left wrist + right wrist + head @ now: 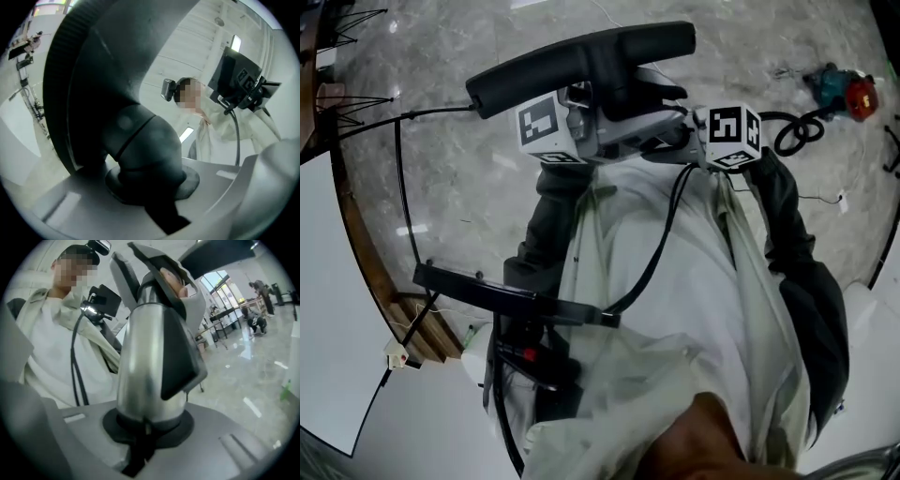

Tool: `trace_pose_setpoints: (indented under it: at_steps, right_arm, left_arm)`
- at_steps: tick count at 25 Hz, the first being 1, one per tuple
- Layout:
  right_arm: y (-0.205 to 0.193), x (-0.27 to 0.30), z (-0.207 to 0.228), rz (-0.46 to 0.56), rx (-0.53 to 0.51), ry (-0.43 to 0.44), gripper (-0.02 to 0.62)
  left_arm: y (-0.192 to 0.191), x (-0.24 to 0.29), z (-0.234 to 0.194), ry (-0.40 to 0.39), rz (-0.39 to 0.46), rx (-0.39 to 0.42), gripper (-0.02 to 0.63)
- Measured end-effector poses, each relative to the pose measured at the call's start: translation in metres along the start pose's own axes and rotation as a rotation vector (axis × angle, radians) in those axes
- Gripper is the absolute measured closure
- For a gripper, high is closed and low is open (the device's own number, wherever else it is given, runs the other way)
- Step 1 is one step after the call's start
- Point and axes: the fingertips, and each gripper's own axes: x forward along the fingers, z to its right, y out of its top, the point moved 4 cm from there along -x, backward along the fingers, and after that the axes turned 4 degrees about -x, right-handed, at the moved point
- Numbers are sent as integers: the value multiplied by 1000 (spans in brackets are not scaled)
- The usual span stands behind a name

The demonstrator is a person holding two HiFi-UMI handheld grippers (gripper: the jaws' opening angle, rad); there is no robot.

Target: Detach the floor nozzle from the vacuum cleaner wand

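Silver wand [152, 362] stands clamped in the right gripper [147, 430], and the left gripper [150, 187] is clamped on the dark elbow neck [145, 150] of the black floor nozzle [581, 61]. Both grippers hold these close together before the person's pale coat [694, 309]. Marble floor [459, 187] lies beyond.
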Motion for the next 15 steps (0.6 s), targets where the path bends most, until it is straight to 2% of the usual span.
trace_pose_setpoints:
  at_steps: [1, 3, 6, 7, 8, 9, 10, 11, 12, 15]
  right_arm:
    - [-1, -1, 6, -6, 14, -51, 555]
    - [-2, -4, 21, -26, 31, -242, 557]
    - [-1, -11, 45, -75, 49, -673, 557]
    - [-1, -11, 50, -94, 53, -787, 557]
    - [-2, -11, 54, -109, 53, -859, 557]
    - [-2, -10, 55, -118, 47, -886, 557]
    - [-2, -8, 54, -118, 36, -866, 555]
    - [-2, -5, 50, -110, 18, -802, 555]
    - [-2, -2, 44, -95, -2, -697, 554]
    - [-9, 5, 16, -56, -45, -270, 554]
  left_arm:
    - [0, -2, -7, 41, 6, -11, 534]
    - [1, -5, -23, 157, 5, -28, 535]
    - [3, -12, -46, 428, -14, -49, 535]
    - [4, -15, -52, 513, -18, -54, 535]
    - [5, -19, -55, 567, -20, -57, 535]
    - [5, -21, -55, 579, -19, -56, 535]
    - [6, -22, -52, 548, -15, -49, 534]
    - [6, -21, -45, 480, -9, -37, 534]
    - [6, -20, -35, 383, -4, -22, 534]
    - [0, -12, -1, 55, -8, 10, 532]
